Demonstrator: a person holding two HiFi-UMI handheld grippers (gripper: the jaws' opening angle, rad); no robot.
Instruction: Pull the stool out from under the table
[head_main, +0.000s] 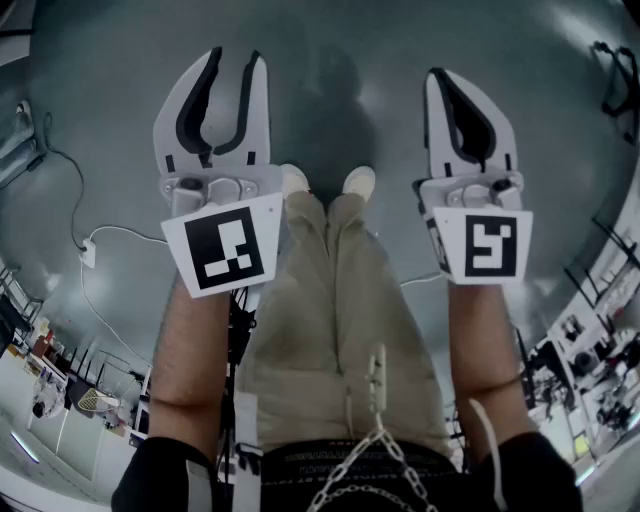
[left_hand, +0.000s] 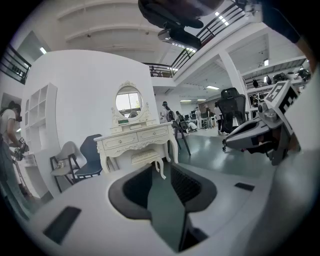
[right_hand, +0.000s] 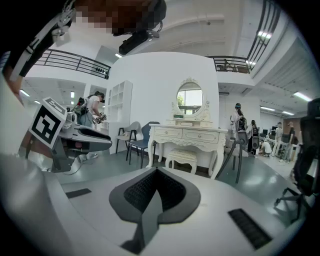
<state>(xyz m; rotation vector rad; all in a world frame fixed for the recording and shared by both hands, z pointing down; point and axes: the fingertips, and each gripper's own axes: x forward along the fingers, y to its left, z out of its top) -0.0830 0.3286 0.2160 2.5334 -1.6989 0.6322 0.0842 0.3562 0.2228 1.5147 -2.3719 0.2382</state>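
A white carved dressing table (left_hand: 136, 138) with an oval mirror stands some way ahead against a white wall. The small white stool (left_hand: 145, 158) is tucked under it, also seen as the stool (right_hand: 182, 157) beneath the table (right_hand: 188, 135) in the right gripper view. My left gripper (head_main: 235, 55) is open with nothing between its fingers; the stool shows far off just above its tips (left_hand: 161, 170). My right gripper (head_main: 437, 76) is shut and empty, its tips (right_hand: 156, 171) pointing toward the table. Both are held out over grey floor, well short of the stool.
Two chairs (left_hand: 80, 159), one light and one dark blue, stand left of the table beside a white shelf unit. A dark chair (right_hand: 240, 155) stands at the table's right. A cable with a white plug (head_main: 88, 252) lies on the floor at my left. People work in the background.
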